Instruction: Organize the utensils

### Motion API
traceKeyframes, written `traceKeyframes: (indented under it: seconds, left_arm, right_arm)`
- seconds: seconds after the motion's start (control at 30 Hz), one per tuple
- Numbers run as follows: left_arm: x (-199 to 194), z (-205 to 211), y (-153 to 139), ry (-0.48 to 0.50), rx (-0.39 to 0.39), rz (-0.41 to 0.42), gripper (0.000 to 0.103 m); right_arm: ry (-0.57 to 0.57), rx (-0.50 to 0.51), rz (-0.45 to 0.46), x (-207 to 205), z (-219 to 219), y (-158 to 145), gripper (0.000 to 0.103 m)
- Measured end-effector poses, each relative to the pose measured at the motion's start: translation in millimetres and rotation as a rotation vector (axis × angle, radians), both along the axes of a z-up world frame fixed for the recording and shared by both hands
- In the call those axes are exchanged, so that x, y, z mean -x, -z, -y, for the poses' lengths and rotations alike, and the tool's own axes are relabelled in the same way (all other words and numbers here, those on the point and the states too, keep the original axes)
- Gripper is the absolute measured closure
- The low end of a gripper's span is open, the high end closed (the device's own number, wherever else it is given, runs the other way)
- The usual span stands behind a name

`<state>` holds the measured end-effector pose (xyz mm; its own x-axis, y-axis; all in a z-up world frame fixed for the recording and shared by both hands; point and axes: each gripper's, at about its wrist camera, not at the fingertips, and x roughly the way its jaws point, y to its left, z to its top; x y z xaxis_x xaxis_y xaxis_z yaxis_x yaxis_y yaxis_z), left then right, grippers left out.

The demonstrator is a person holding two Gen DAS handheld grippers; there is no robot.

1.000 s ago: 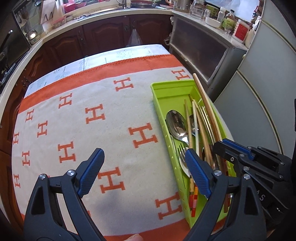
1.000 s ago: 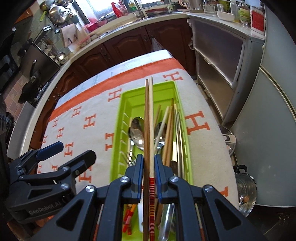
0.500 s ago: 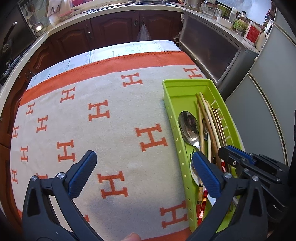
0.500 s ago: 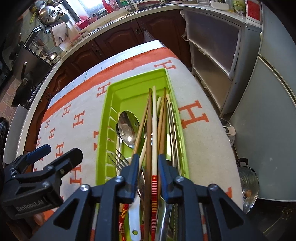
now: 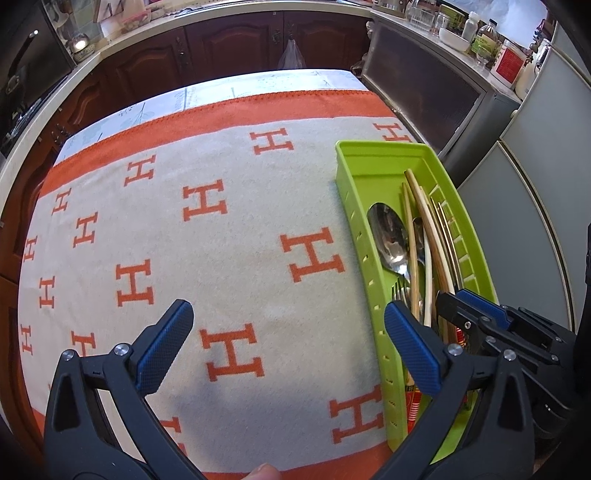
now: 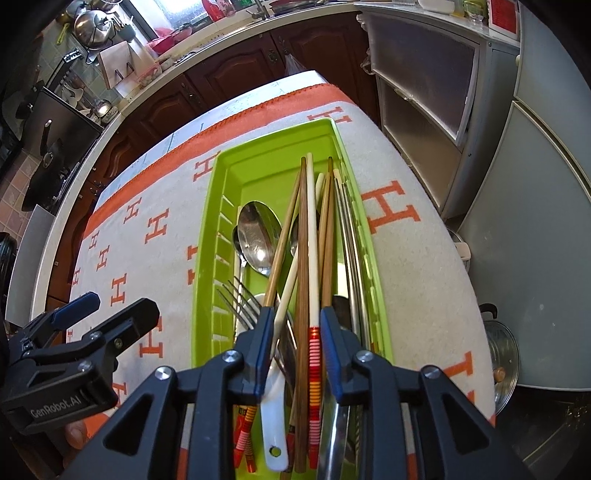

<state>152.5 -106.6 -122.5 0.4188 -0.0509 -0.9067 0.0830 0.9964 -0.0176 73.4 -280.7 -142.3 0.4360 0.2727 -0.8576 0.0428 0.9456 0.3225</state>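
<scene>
So the left gripper is spread wide with nothing in it, hovering over the bare middle of the blanket — cream with orange H's and an orange border, laid over a table in a home kitchen. My guess is it's parked there because nothing loose is left on the cloth on that side for it to pick up.

Moving right, the lime green utensil tray sits along the blanket's right edge and holds everything: a big metal spoon, a fork, a white plastic spoon and a bundle of wooden chopsticks running lengthwise.

The right gripper is down over the near end of the tray, fingers parted a little, with the chopstick pair (one dark, one pale with red-striped ends) lying between them. The pale one looks very close to the right pad, but I can't tell if there's any real contact. It reads like a release to me, since the pair already lies flat along the pile, parallel with the rest.

Around the table: dark wood cabinets under a pale countertop, pots hanging at far left, a grey cabinet with frosted doors on the right, and a pot lid on the floor.
</scene>
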Motion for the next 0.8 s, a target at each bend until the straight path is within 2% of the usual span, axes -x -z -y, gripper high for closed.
traceKeyframes:
  seconds: [0.1,0.3,0.47,0.63,0.8]
  left_arm:
    - [5.0,-7.5,-0.5,-0.01,0.014,-0.004,0.001]
    - [20.1,-22.8,-7.0,-0.024,0.016,0.011,0.001]
    - [36.1,-36.3,-16.7,-0.025,0.008,0.031,0.001]
    - [58.3,-54.7,-34.5,-0.032,-0.02,0.081,0.001]
    - [84.0,-82.3,-58.4,-0.062,-0.012,0.14,0.001]
  right_arm:
    - [0.003,-0.015,0.003,4.1,-1.9,-3.0,0.069]
    - [0.015,-0.032,0.012,14.5,-6.8,-11.3,0.067]
    - [0.018,-0.035,0.045,28.7,-18.4,-27.2,0.061]
    - [-0.021,-0.036,0.099,44.3,-40.8,-48.4,0.06]
    - [-0.061,-0.035,0.156,59.2,-70.0,-70.5,0.056]
